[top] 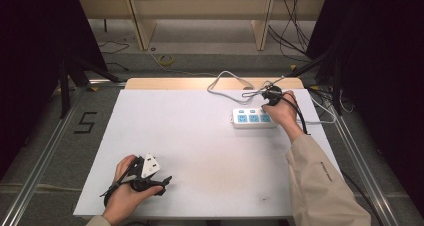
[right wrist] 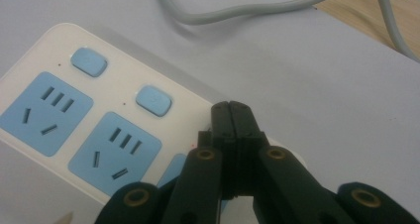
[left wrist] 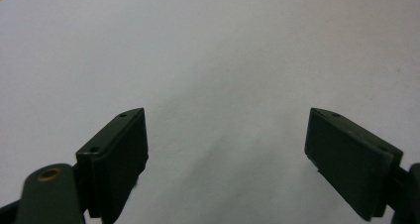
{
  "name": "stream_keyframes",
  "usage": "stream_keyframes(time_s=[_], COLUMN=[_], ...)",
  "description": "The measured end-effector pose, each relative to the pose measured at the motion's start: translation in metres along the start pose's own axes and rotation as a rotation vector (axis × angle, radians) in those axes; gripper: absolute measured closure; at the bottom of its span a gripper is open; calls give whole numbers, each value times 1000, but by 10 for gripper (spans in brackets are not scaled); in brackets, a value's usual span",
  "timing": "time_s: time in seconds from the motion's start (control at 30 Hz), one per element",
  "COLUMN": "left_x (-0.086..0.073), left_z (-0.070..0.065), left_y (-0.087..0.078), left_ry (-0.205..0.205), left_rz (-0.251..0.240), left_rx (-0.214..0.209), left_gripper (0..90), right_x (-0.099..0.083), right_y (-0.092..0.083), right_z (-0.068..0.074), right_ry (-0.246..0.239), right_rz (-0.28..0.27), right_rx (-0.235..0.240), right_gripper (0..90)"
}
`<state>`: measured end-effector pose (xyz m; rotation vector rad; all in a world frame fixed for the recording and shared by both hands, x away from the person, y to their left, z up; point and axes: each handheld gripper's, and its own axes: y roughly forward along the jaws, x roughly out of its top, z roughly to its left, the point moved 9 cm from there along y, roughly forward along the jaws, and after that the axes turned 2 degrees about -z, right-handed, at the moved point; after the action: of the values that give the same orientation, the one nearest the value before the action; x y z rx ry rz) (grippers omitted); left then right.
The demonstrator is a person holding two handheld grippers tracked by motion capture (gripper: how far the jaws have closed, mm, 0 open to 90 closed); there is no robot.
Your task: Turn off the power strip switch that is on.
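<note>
Right hand-held gripper (right wrist: 232,116), jaws pressed together, is bearing on the power strip (right wrist: 74,130) at its third switch; press squarely downward. Left hand-held gripper (left wrist: 228,149) is idling, spread, over the worktop (left wrist: 208,45).

The left hand-held gripper (top: 165,181) lies low at the near left, gripped by the person's left hand (top: 127,193), its jaws spread wide with nothing between them. The right forearm, in a beige sleeve (top: 320,181), reaches forward to the far right; the right hand-held gripper (right wrist: 231,110) points down, jaws pressed together.
</note>
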<state>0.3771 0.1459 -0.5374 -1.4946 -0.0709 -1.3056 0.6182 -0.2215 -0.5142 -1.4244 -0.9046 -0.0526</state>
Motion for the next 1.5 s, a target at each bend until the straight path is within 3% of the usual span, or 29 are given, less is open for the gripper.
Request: stream_keyframes(time_s=[1.5], left_x=[-1], left_z=[1], left_y=[-2], left_ry=[8], left_rz=[4], left_rx=[6], left_gripper=[164], right_x=[2], right_y=[4], right_z=[3], right_ry=[-27], right_rz=[42], right_rx=[-47], right_gripper=[900])
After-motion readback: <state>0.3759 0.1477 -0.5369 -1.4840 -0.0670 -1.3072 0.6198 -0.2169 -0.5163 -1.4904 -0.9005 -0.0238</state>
